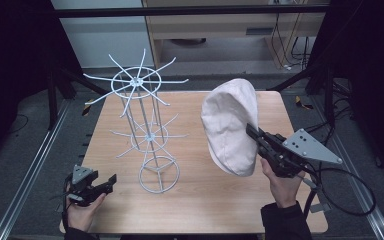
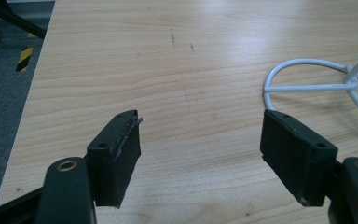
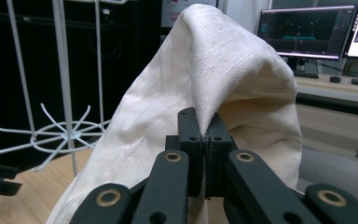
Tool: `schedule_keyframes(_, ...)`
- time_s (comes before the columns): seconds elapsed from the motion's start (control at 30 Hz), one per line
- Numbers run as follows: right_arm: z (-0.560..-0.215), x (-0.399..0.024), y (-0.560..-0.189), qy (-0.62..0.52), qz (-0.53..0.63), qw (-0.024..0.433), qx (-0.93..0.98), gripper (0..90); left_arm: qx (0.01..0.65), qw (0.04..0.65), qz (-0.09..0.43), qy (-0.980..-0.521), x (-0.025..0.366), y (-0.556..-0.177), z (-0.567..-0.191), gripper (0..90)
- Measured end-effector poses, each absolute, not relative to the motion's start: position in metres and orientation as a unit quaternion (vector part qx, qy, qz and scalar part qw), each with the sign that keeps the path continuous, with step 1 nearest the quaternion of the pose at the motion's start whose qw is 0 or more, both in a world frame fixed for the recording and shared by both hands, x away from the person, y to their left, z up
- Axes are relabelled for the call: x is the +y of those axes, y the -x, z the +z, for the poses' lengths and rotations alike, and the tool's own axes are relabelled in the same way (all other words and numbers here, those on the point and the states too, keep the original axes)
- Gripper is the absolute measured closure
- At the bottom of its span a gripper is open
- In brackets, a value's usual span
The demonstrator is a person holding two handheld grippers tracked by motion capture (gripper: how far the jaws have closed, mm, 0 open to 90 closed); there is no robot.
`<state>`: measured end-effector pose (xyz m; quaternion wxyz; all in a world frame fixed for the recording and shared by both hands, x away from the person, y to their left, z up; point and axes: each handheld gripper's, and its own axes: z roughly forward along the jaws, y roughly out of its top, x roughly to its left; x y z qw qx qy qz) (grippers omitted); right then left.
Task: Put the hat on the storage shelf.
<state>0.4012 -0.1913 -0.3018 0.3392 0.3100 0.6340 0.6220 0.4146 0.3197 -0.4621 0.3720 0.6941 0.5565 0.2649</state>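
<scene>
A cream cloth hat [image 1: 228,126] hangs in the air over the right half of the wooden table [image 1: 200,210], held at its edge by my right gripper [image 1: 253,133], which is shut on it. In the right gripper view the jaws pinch a fold of the hat [image 3: 214,79] at my right gripper [image 3: 205,122]. A white wire rack [image 1: 147,130] with spoked tiers stands left of centre. My left gripper [image 1: 111,180] rests low near the front left corner, open with nothing between its pads [image 2: 121,149], beside the rack's ring base [image 2: 317,86].
The rack's spokes [image 1: 136,81] spread wide at two heights, reaching toward the hat. Black frame posts and rails flank the table [image 1: 55,95]. Monitors on a desk [image 3: 307,32] lie beyond the hat. A cable loops off the right gripper [image 1: 350,200].
</scene>
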Motion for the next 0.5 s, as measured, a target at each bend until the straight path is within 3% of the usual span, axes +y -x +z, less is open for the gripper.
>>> schedule_keyframes(0.5, -0.273, -0.182, -0.388, -0.259, 0.662, 0.352, 0.609, 88.8, 0.556, 0.371, 0.265, -0.694, 0.320, -0.415, -0.462, 28.5)
